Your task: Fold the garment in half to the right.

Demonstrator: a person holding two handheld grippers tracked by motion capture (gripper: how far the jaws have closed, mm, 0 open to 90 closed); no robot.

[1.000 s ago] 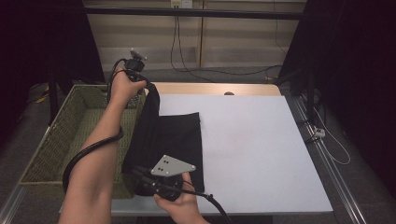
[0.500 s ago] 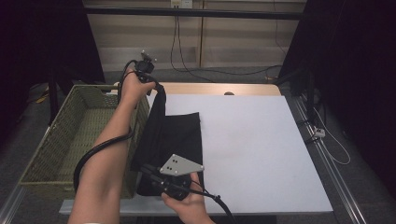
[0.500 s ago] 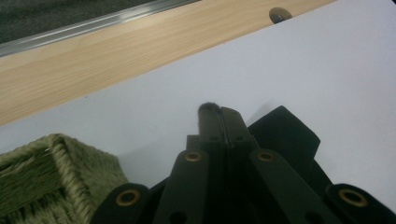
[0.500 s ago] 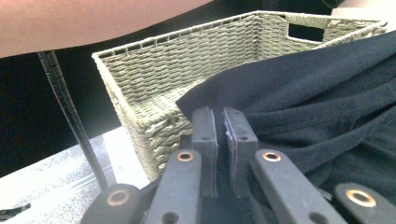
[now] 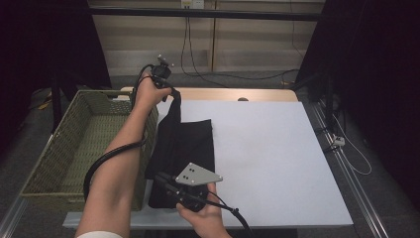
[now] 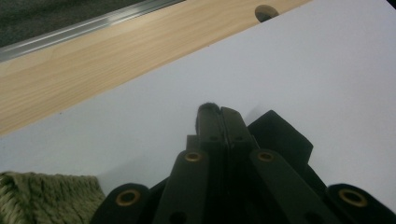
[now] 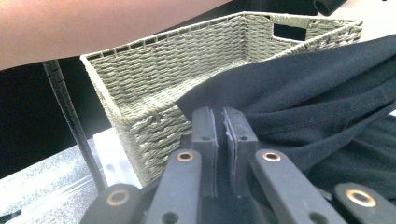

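Both tools clamp the black garment (image 5: 181, 148), left tool (image 5: 171, 93) at the far end, right tool (image 5: 161, 179) near, long axis beside the basket (image 5: 64, 148) on its left.

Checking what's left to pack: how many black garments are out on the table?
1: the black garment lies folded along the white table's left side beside the basket. More could be folded within it.

**Black cloth held at both ends**

On the white counter (image 5: 267, 148), the left gripper (image 5: 162, 74) at 11 o'clock lifts the cloth (image 5: 183, 148) by its far end. The right gripper (image 5: 185, 191) at 6 o'clock pinches the near end. The basket (image 5: 74, 144) sits at 9 o'clock.
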